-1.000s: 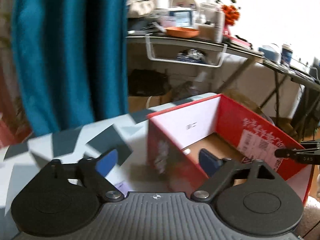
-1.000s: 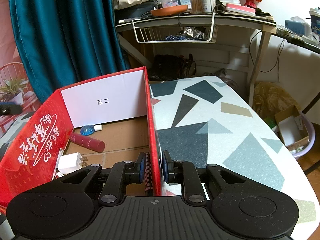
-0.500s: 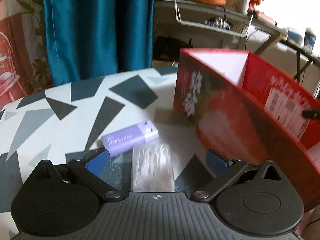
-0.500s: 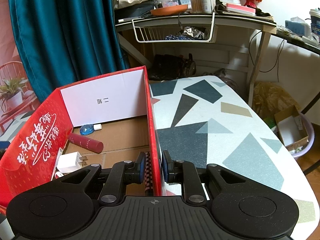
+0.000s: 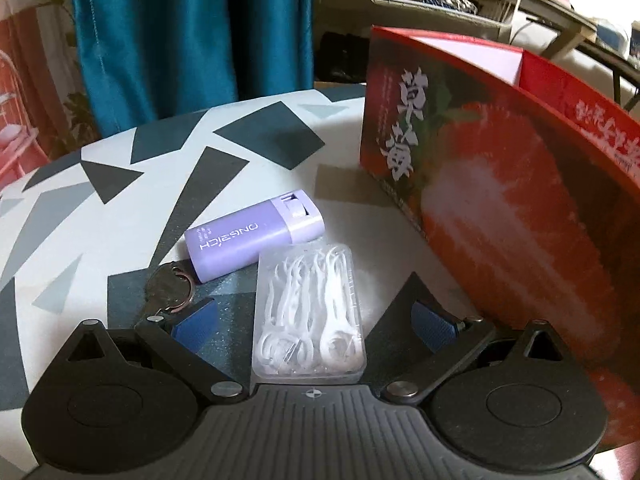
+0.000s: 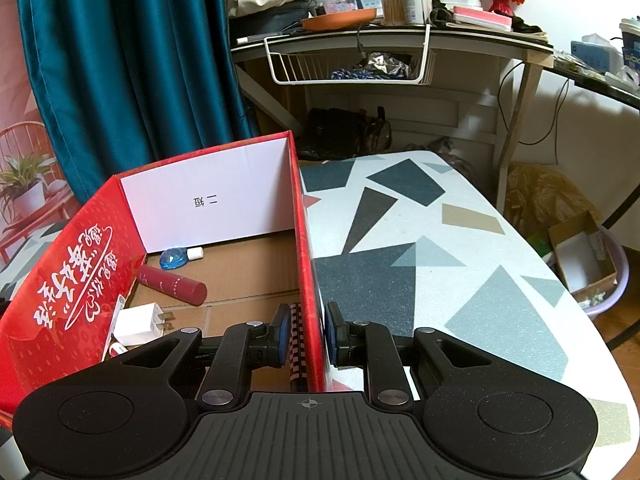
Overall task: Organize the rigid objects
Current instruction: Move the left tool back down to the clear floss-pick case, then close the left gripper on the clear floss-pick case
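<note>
In the left wrist view, the left gripper (image 5: pixel 314 326) is spread wide at the bottom of the frame, its blue-padded fingers (image 5: pixel 196 320) set either side of a clear case of white floss picks (image 5: pixel 310 316) without touching it. The case lies flat at lower centre on a table (image 5: pixel 120 208) patterned with grey and dark shapes. Just above it, touching or nearly touching its upper edge, lies a purple case (image 5: pixel 256 240) on its side, angled up toward the right. A metal key ring (image 5: pixel 170 292) rests at the purple case's lower left end, close to the left finger. A red box (image 5: pixel 500 216) printed with a strawberry picture fills the right of the frame, standing just beside the floss picks. In the right wrist view, the right gripper (image 6: pixel 306 338) at bottom centre is closed narrowly on the red box's right wall (image 6: pixel 306 240), one pad inside and one outside. Inside the box, at middle left of the frame, lie a dark red tube (image 6: pixel 172 284), a small blue bottle (image 6: pixel 176 258) against the white back wall, and a white plug (image 6: pixel 138 324) near the left wall. A teal curtain (image 6: pixel 132 60) hangs at upper left, and a cluttered desk (image 6: pixel 400 36) crosses the top.
</note>
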### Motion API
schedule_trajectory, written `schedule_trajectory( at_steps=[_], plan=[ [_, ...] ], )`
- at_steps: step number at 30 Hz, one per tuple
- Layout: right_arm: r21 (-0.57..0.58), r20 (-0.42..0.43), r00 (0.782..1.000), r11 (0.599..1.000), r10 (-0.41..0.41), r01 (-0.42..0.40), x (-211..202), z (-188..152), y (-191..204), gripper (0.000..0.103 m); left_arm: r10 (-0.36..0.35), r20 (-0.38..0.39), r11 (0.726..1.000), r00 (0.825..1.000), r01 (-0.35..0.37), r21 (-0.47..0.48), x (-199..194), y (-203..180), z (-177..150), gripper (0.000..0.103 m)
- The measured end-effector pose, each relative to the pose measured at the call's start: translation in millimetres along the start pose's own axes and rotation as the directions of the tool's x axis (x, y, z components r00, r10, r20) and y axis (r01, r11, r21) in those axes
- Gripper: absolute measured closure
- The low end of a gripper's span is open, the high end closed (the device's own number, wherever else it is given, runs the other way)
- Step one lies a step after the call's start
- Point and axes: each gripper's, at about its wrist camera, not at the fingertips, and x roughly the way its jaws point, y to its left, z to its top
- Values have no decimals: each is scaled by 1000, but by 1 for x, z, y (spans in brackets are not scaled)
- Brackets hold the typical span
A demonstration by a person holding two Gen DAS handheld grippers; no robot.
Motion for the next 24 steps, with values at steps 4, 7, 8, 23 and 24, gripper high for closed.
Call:
schedule_trajectory(
  at_steps=[4,7,8,23,24],
  plan=[
    [-2,0,1000,1000,-1,1,0,0,0,85,6,-42,1000,999,-5,9,9,-2,-1,0],
    [-2,0,1000,1000,-1,1,0,0,0,85,2,-38,1000,999,-2,3,11,-1,0,0],
    [-2,0,1000,1000,-1,1,0,0,0,85,4,-38,1000,999,-4,1,11,0,0,0],
    [-3,0,1000,1000,-2,2,0,0,0,85,6,-32,1000,999,-7,-13,9,-1,0,11],
    [-3,0,1000,1000,-2,2,0,0,0,85,4,-28,1000,1000,-4,-9,7,-1,0,15]
  ],
)
